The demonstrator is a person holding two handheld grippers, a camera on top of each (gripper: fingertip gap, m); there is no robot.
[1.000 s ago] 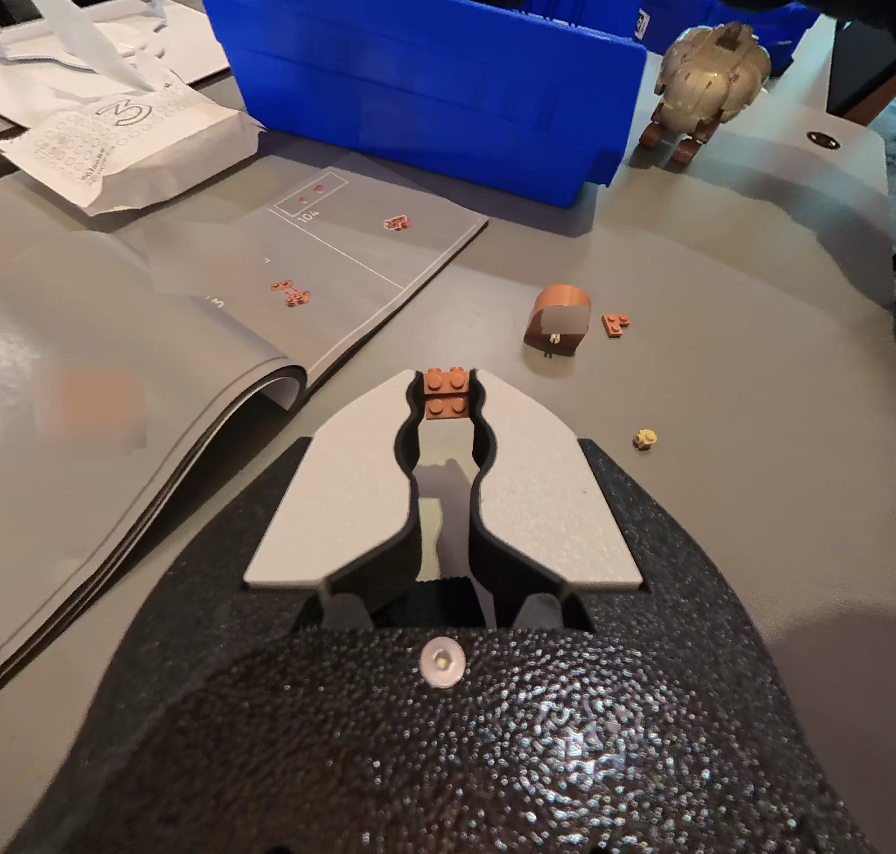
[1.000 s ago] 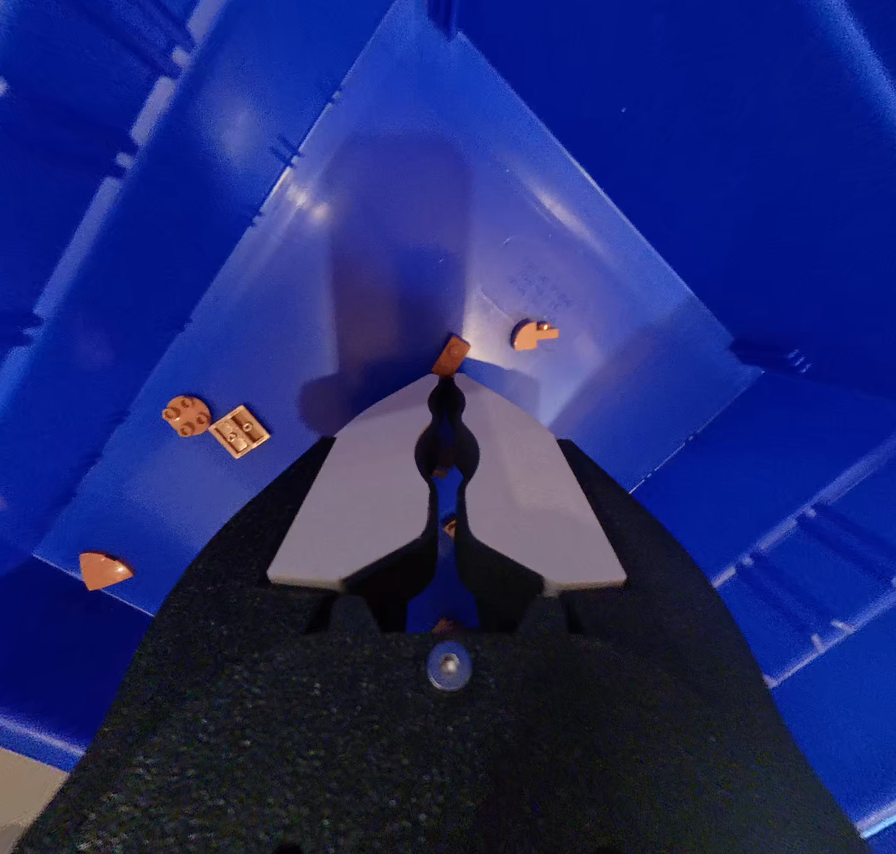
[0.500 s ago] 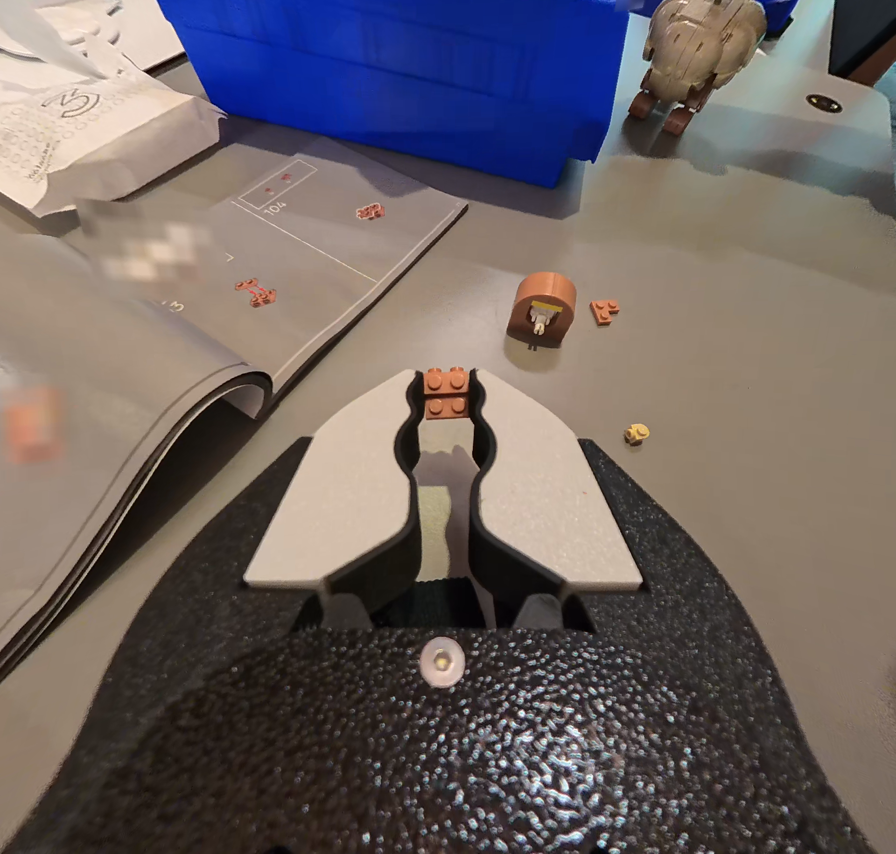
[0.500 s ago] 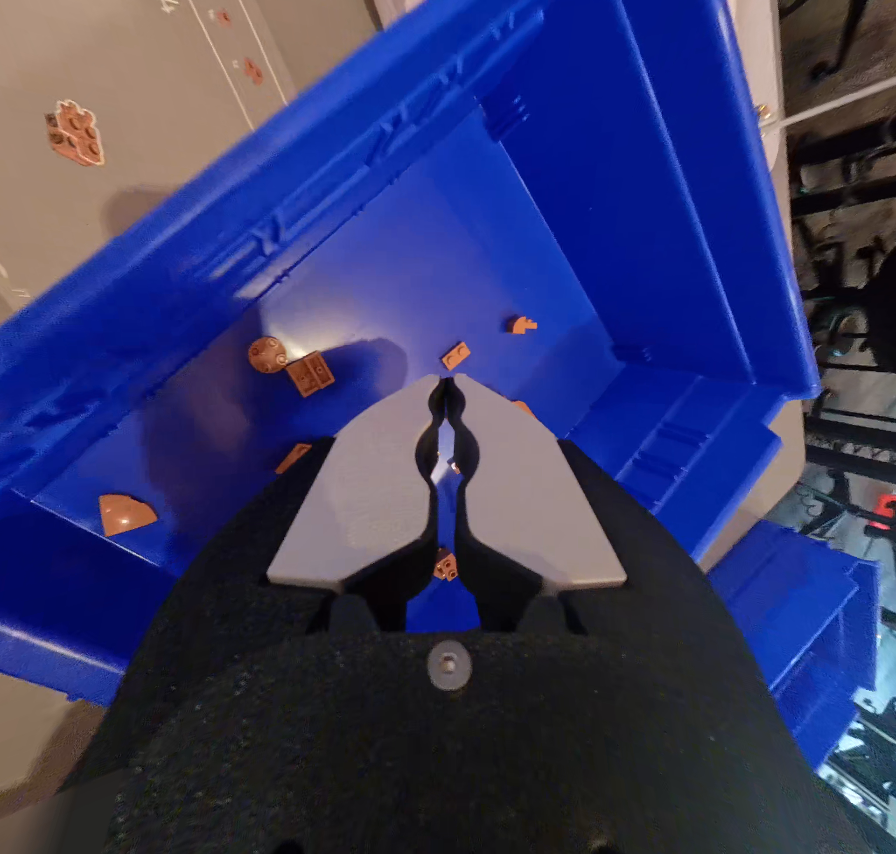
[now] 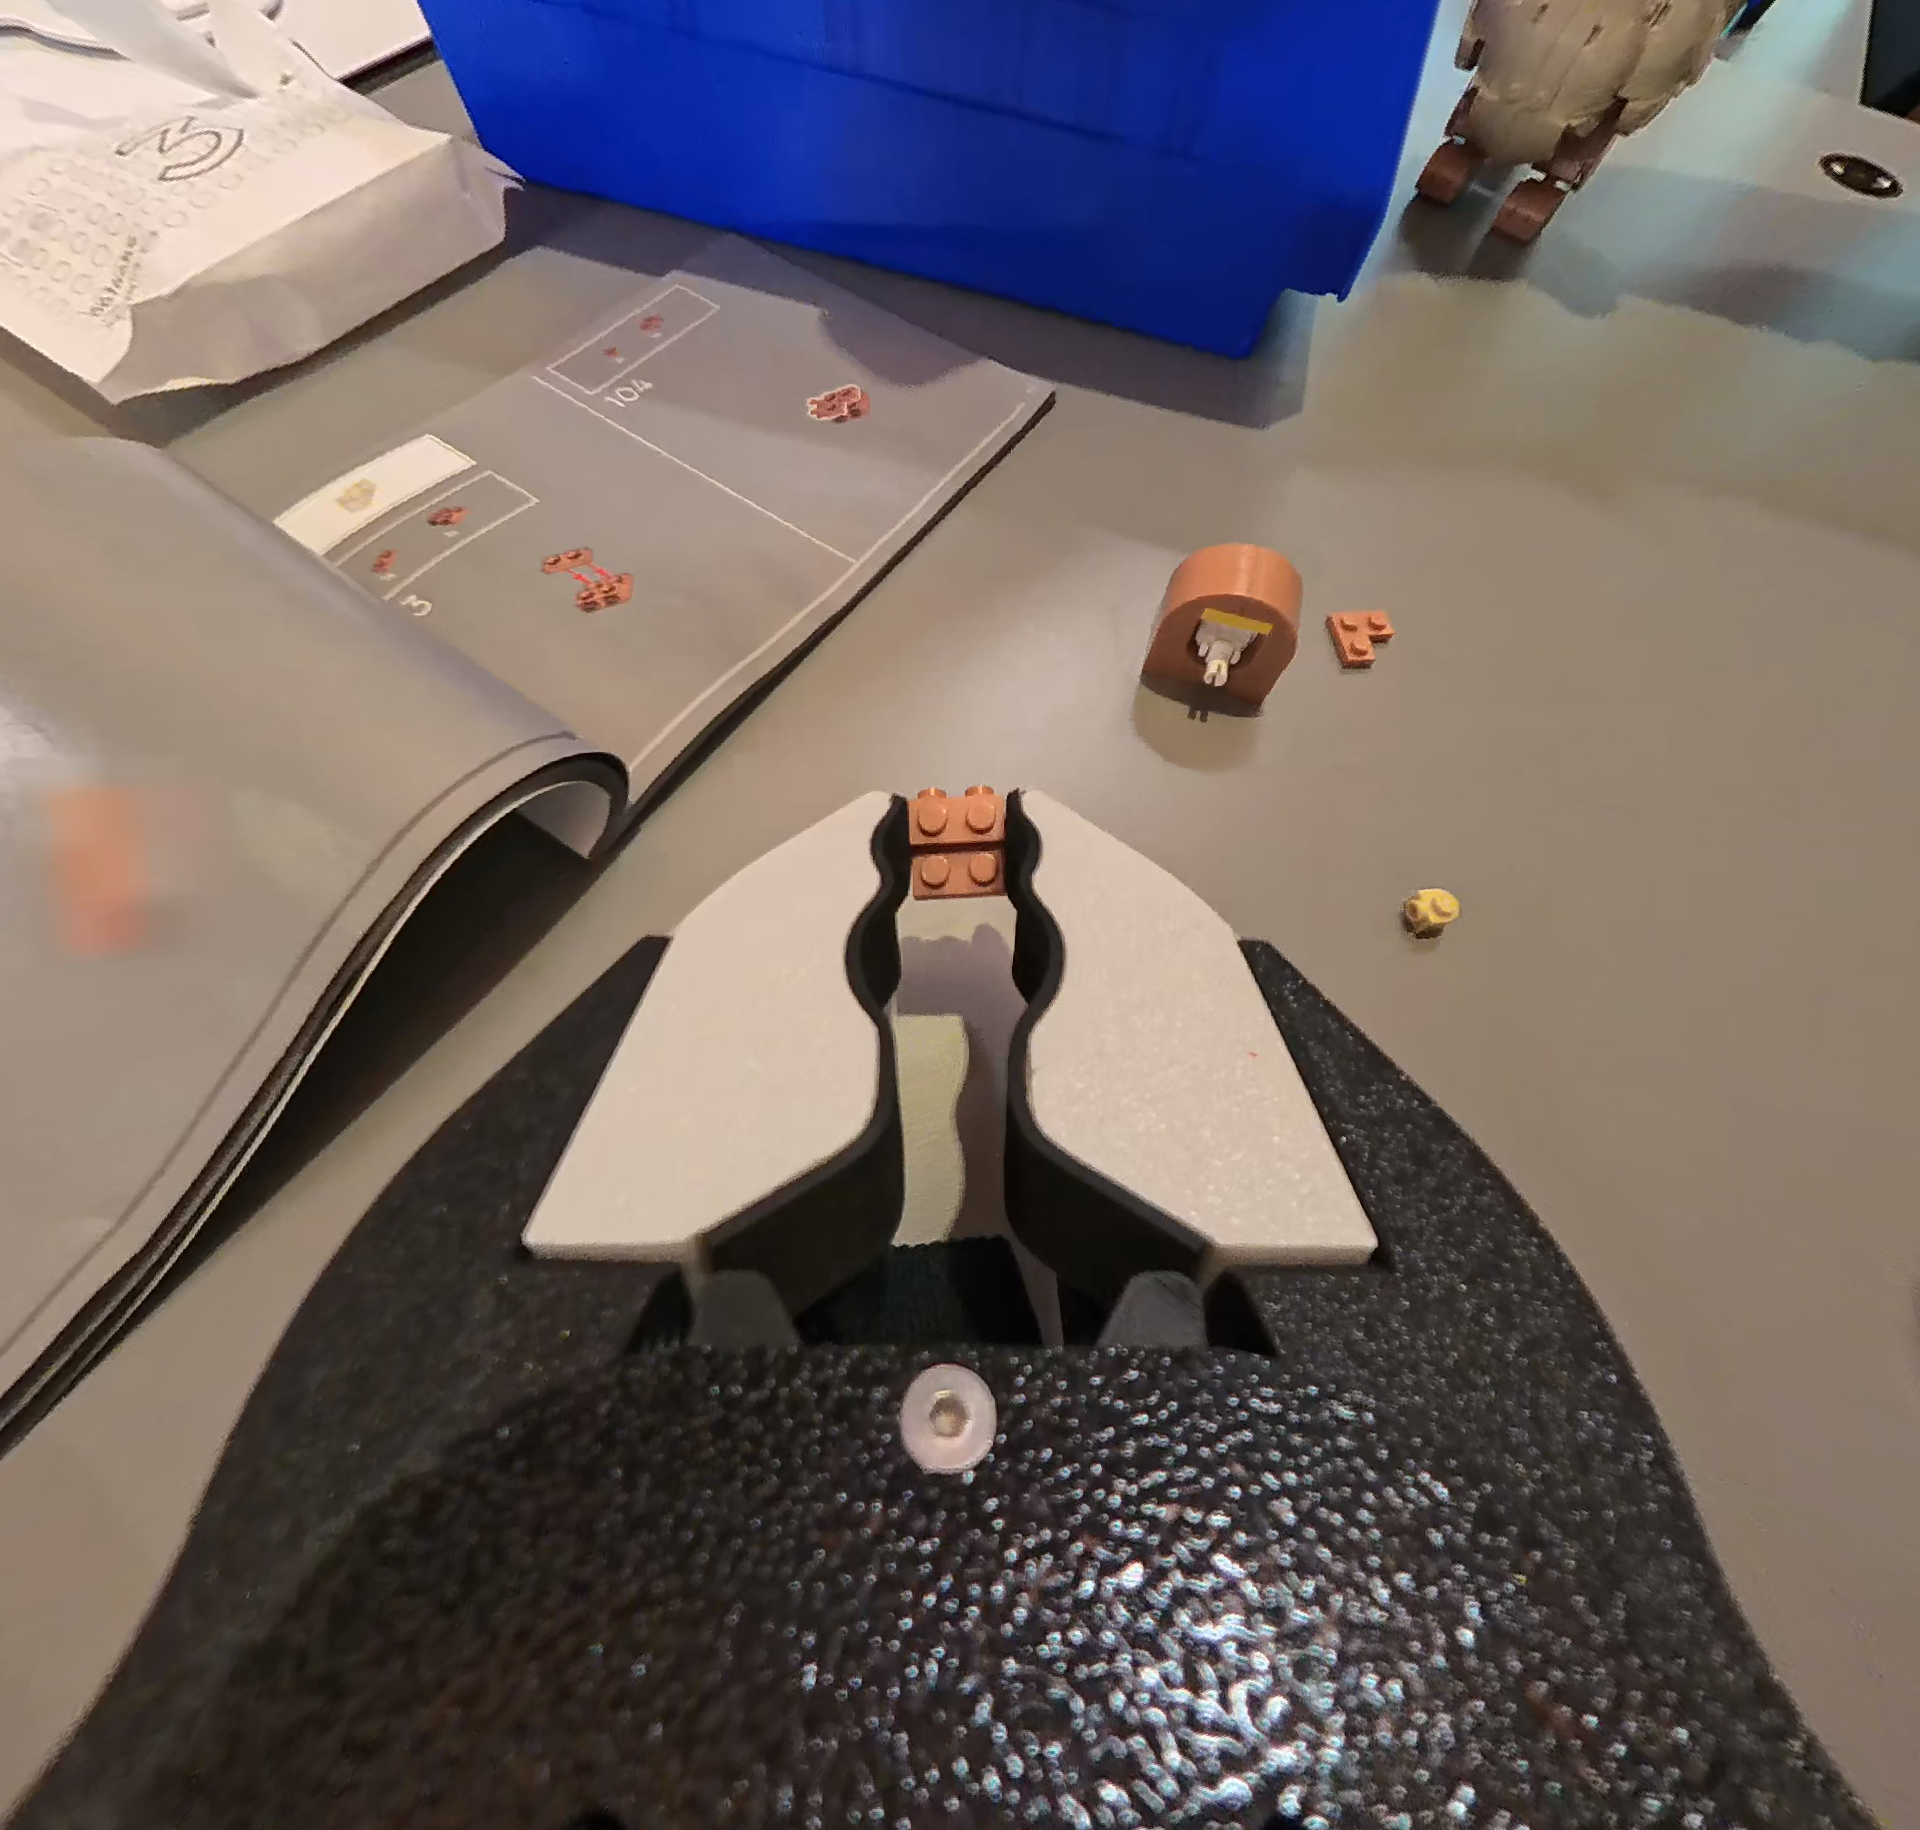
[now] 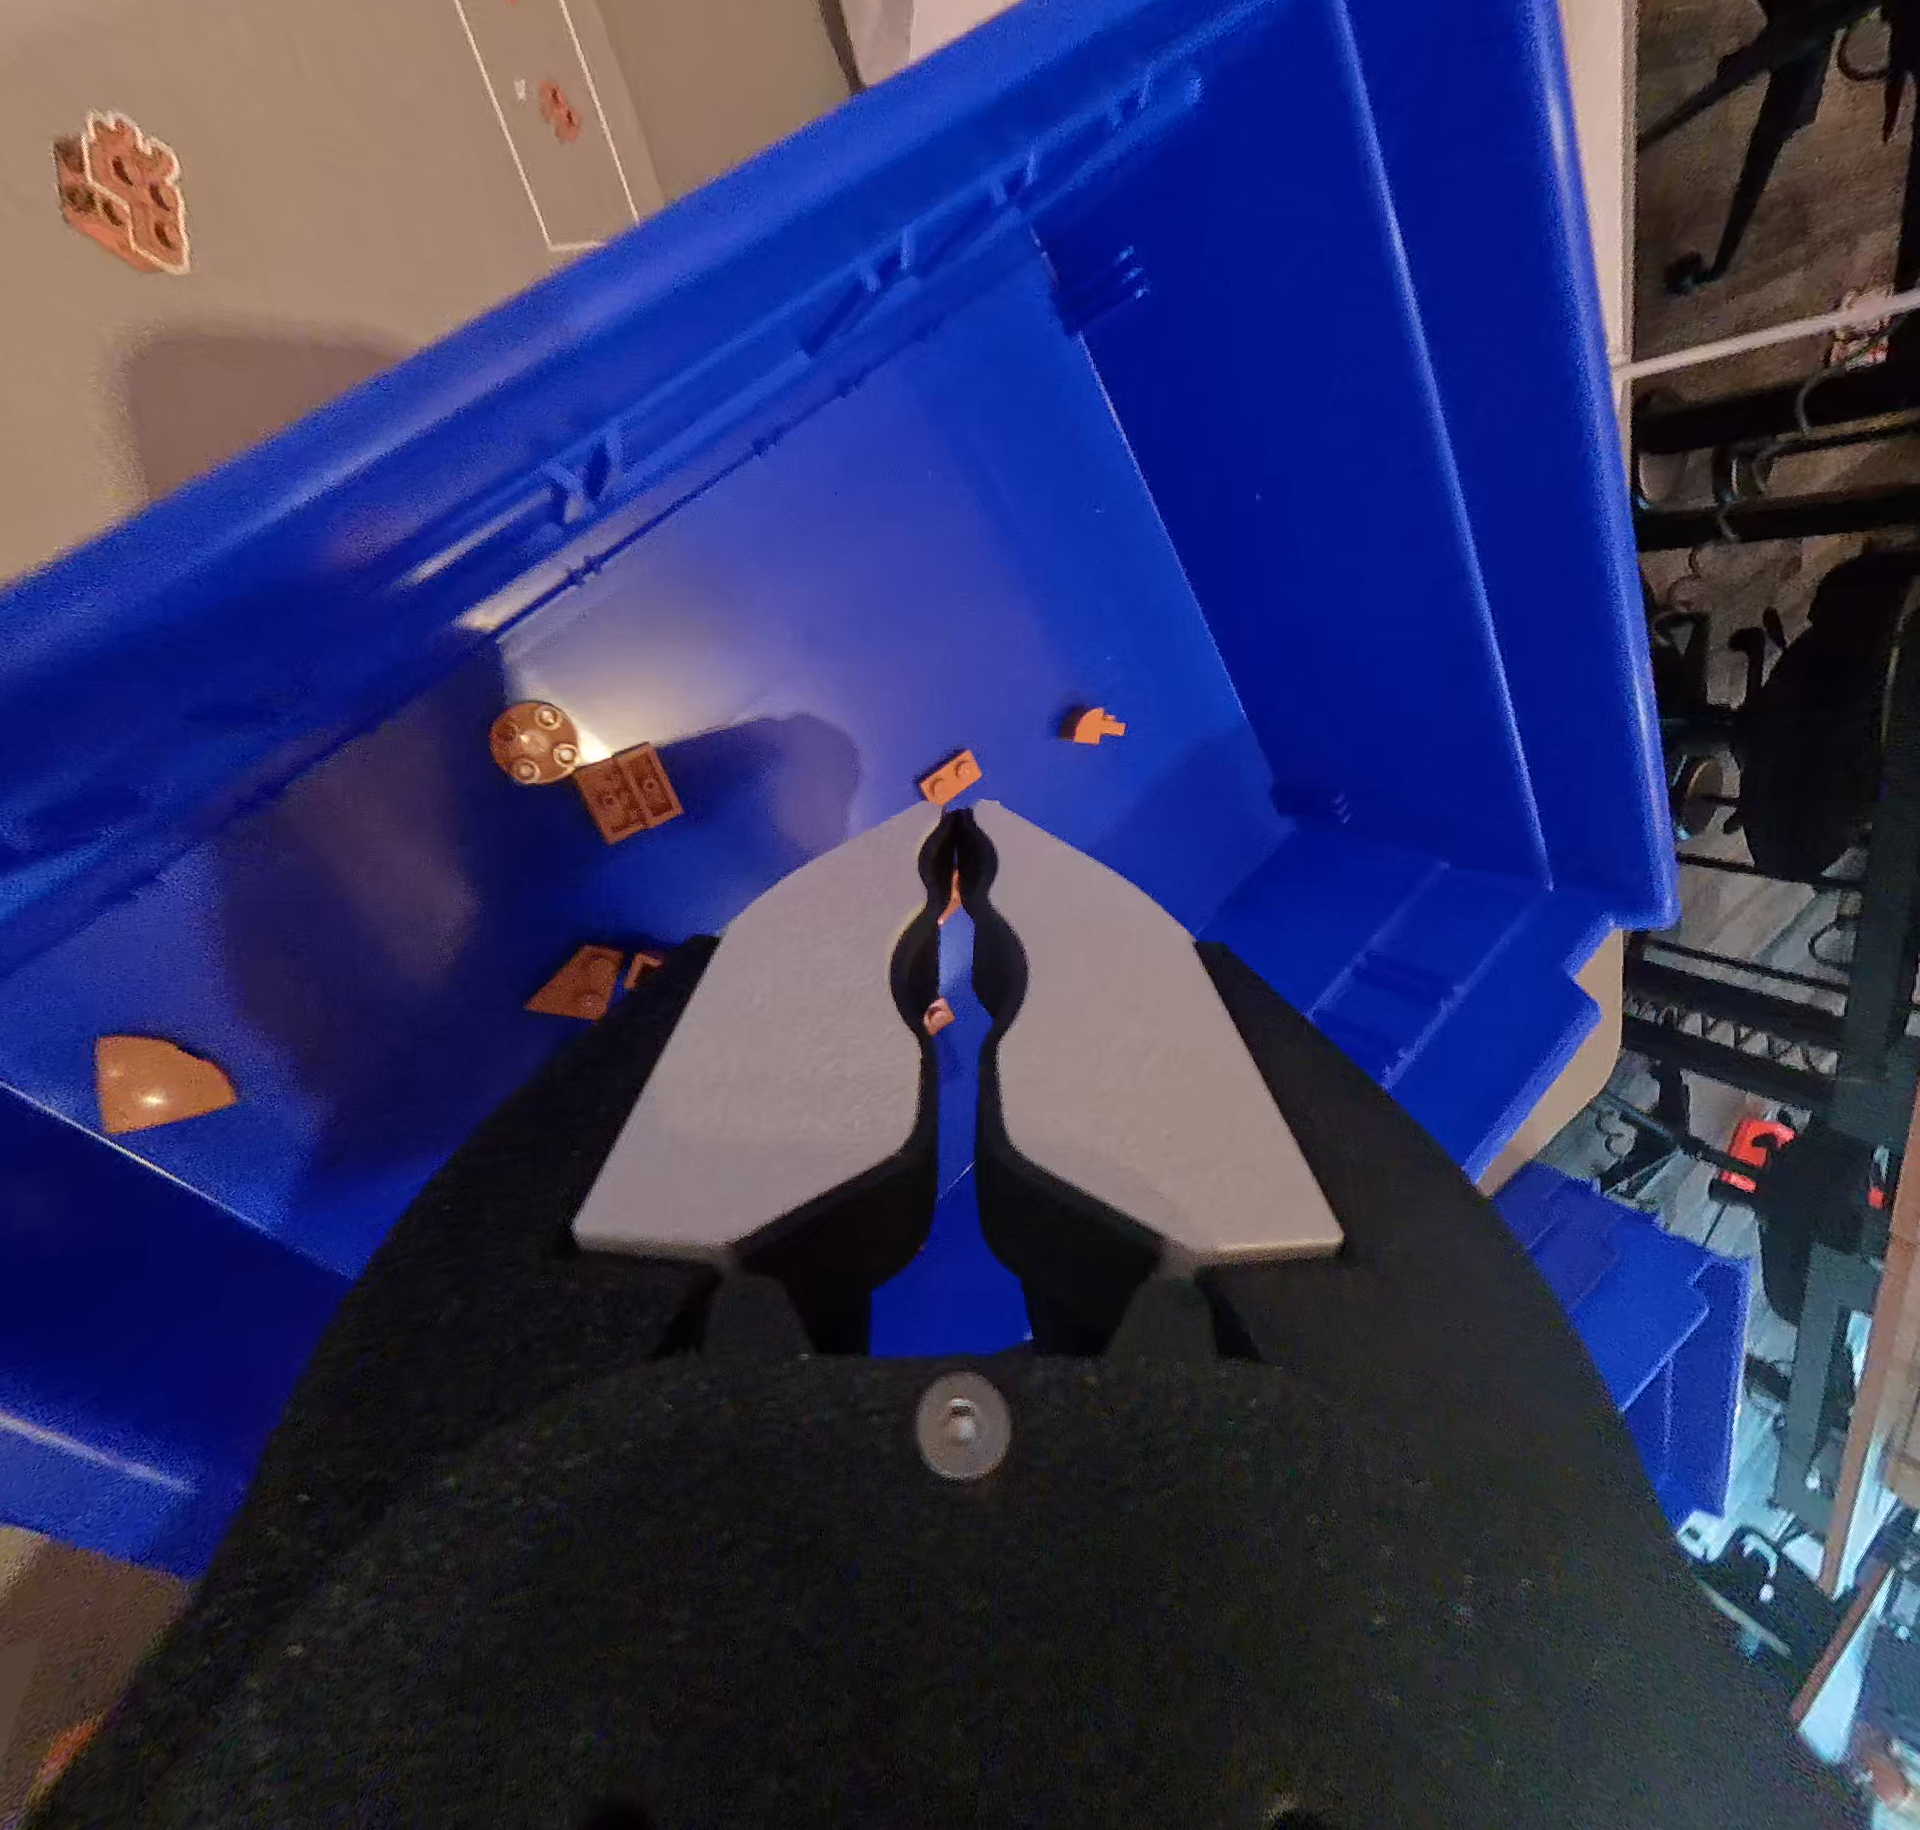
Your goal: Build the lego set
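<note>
A wide grey surface (image 5: 1558, 492) carries a large blue plastic bin (image 5: 935, 87) at its far side, its near wall running straight across the left wrist view. An open grey instruction booklet (image 5: 644, 492) lies in front of the bin, its right edge angled toward the left gripper (image 5: 960, 824) and its pages curling up at the fold; a crumpled white paper bag (image 5: 208, 253) rests at the booklet's far left corner. A tan and brown brick-built model (image 5: 1590, 45) stands just right of the bin. Between booklet and model the surface lies open, apart from a brown round cylinder piece (image 5: 1226, 627) tipped on its side, a small brown L-shaped plate (image 5: 1361, 634) just beside it, and a tiny yellow stud piece (image 5: 1432, 913) well apart.

The left gripper's jaws press from both sides on a small brown studded brick assembly (image 5: 958, 845), held clear above the surface.

The right gripper (image 6: 958, 824) hangs over the bin's open top (image 6: 1351, 430), jaws closed at the tips; whether they pinch anything cannot be told. Brown pieces dot the bin floor: a round plate (image 6: 533, 741), a square plate (image 6: 627, 791), a two-stud plate (image 6: 951, 775) just past the tips, and a quarter-dome (image 6: 156, 1084) by the near edge.
</note>
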